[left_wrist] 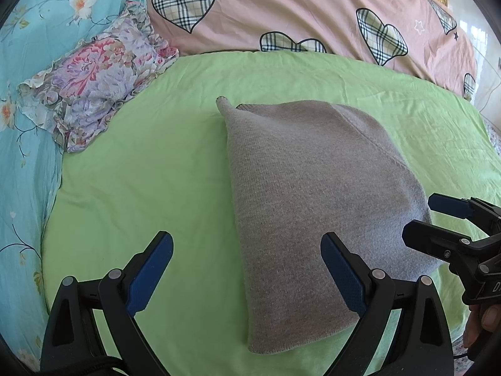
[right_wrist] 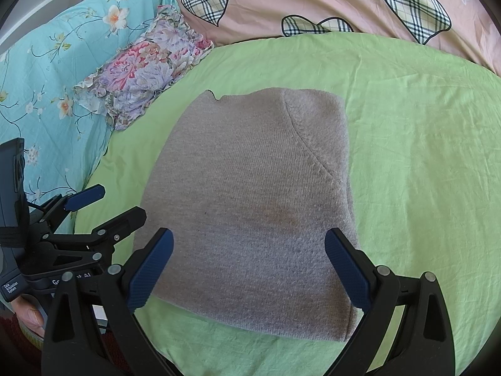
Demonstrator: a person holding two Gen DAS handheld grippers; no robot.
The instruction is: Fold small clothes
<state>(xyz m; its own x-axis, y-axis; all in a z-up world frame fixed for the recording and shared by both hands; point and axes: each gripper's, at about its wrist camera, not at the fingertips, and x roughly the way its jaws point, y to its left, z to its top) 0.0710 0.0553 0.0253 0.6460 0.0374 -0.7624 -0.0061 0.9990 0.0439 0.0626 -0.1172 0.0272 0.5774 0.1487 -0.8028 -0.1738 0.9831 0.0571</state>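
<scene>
**Grey knit garment folded on bed: risk check before next grasp**

Left gripper (left_wrist: 247,277): jaws wide apart, nothing held. Right gripper (right_wrist: 249,274): jaws wide apart, nothing held. Both poised low over the near edge of the grey knit garment (right_wrist: 250,206), apparently not touching it.

Garment position: flat on the green sheet (right_wrist: 422,172), directly ahead of the right gripper, ahead and toward the right-hand finger of the left gripper. Already folded into a compact block, judging by the doubled right edge and the diagonal seam toward its far right corner. Small tab of fabric protruding at the far left corner.

Other items: floral cloth (left_wrist: 94,78) bunched far ahead and to the left, well apart from the garment. Pink heart-print duvet (left_wrist: 313,9) beyond the sheet.

Hazards, as judgement:
- Pinching only the top layer at the near edge: fold likely to peel open on lifting.
- Pinching too deep: green sheet likely caught with the knit, dragging the bedding.
- Uneven lift between the two grippers: soft knit prone to sag and skew, misaligning edges.
- Grippers close side by side: collision possible during an inward move.
</scene>
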